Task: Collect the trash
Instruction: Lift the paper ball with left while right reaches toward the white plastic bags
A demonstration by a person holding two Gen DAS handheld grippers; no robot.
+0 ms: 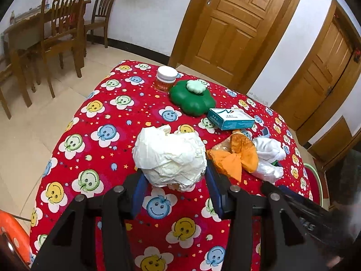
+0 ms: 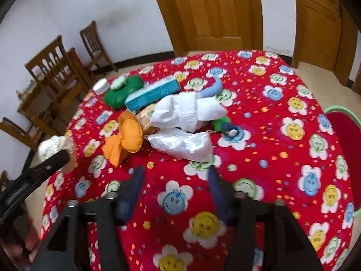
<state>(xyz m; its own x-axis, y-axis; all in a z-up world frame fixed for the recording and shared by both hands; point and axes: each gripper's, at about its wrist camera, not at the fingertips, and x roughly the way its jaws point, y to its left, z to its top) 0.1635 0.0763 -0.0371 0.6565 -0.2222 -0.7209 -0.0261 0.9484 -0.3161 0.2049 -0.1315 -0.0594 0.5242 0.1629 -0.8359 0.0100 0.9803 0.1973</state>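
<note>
My left gripper (image 1: 174,174) is shut on a big crumpled ball of white paper (image 1: 169,155) and holds it above the red smiley tablecloth (image 1: 101,153). The ball also shows at the left edge of the right wrist view (image 2: 55,146), in the left gripper's fingers. My right gripper (image 2: 176,176) is open and empty, just short of a clear plastic bag (image 2: 182,144). Behind the bag lie a white crumpled cloth or tissue (image 2: 187,110) and an orange wrapper (image 2: 126,137). The orange wrapper (image 1: 237,155) and white items (image 1: 268,155) sit right of the ball.
A green flower-shaped container (image 1: 191,99), a white-lidded jar (image 1: 166,78), a teal box (image 1: 230,118) and a blue-green toy (image 2: 214,88) lie on the table's far part. Wooden chairs (image 1: 61,33) stand left, doors (image 1: 237,22) behind. A red stool (image 2: 347,140) is at the right.
</note>
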